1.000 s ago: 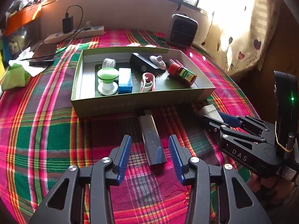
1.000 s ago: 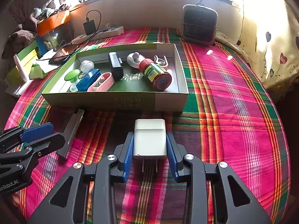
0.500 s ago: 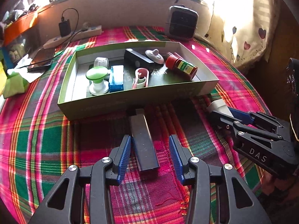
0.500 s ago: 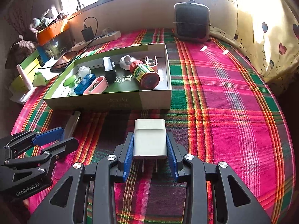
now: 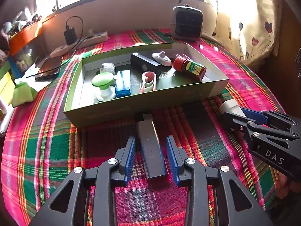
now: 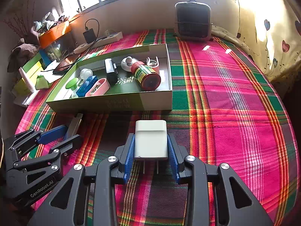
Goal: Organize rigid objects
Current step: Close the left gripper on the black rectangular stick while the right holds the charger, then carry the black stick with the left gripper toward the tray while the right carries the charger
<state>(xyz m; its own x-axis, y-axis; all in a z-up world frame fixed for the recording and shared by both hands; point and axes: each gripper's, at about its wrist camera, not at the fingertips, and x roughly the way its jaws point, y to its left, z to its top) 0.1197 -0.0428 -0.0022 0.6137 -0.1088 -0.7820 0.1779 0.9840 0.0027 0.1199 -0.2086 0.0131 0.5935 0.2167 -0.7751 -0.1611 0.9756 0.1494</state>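
Observation:
A green cardboard box (image 5: 131, 109) (image 6: 112, 103) on the plaid cloth holds several small items, among them a red spice jar (image 5: 190, 68) (image 6: 146, 74). A dark flat bar (image 5: 151, 146) lies on the cloth in front of the box, between the fingers of my left gripper (image 5: 151, 159), which is open around it without touching it. The bar's tip shows in the right wrist view (image 6: 75, 123). My right gripper (image 6: 151, 156) is shut on a white charger plug (image 6: 151, 140), also seen in the left wrist view (image 5: 229, 106), held over the cloth before the box's right end.
A small heater (image 6: 193, 20) stands at the back. A power strip with a charger (image 5: 80, 42), a phone (image 5: 49, 67) and green and yellow boxes (image 6: 32, 73) lie at the left. The bed edge and a curtain (image 6: 272, 37) are at the right.
Both grippers have drawn back a little from the box and the views have shifted. The bar now lies deeper between my left fingers. The right gripper still holds the plug.

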